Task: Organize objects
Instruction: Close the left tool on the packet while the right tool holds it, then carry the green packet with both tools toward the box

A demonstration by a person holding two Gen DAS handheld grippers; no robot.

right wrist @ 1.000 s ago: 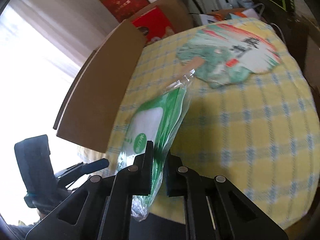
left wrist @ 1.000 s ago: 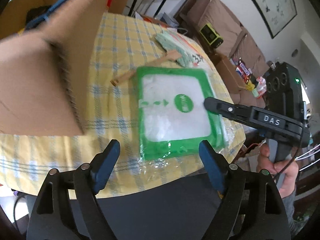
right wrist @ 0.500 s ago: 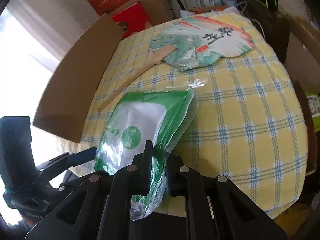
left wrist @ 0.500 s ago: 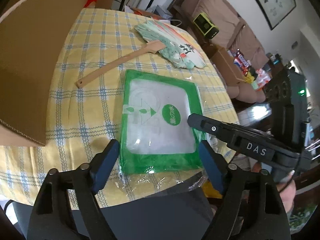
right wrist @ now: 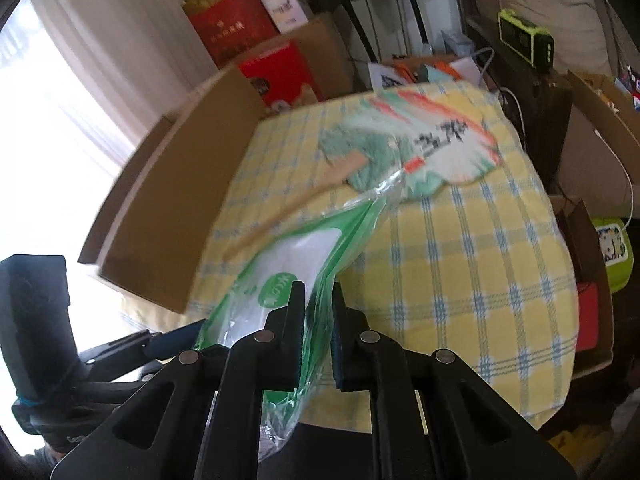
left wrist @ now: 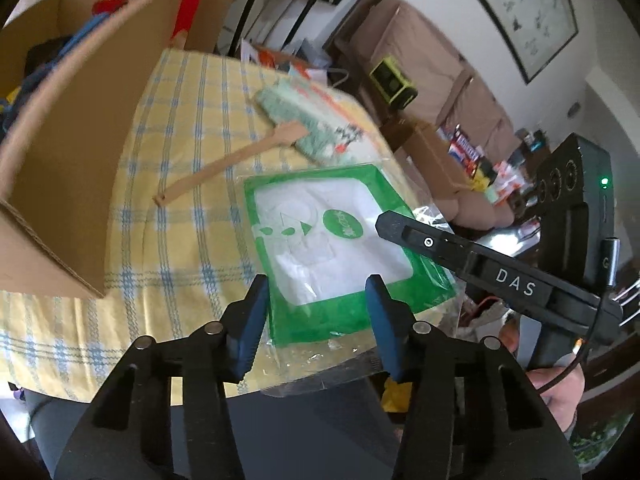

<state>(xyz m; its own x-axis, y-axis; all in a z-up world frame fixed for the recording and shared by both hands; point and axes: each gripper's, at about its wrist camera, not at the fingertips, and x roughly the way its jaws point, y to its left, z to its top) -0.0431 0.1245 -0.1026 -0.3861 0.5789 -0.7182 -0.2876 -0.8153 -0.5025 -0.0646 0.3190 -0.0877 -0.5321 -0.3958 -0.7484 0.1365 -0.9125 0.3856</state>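
Presently the right hand-held gripper [right wrist: 314, 316] is clamped on the green packet [left wrist: 328, 236], lifting one edge off the surface [left wrist: 180, 160]; the left hand-held gripper [left wrist: 316, 320], jaws just narrowing, straddles its near edge without pressing, seemingly to steady it.

The checked-cloth table [left wrist: 188, 216] bears a fan [left wrist: 296, 124] and box [left wrist: 76, 152].

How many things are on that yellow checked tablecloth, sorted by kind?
Green-and-white plastic packet, pinched at its edge by the right gripper: 1
Paper hand fan with wooden handle: 1
Open cardboard box: 1
Total: 3
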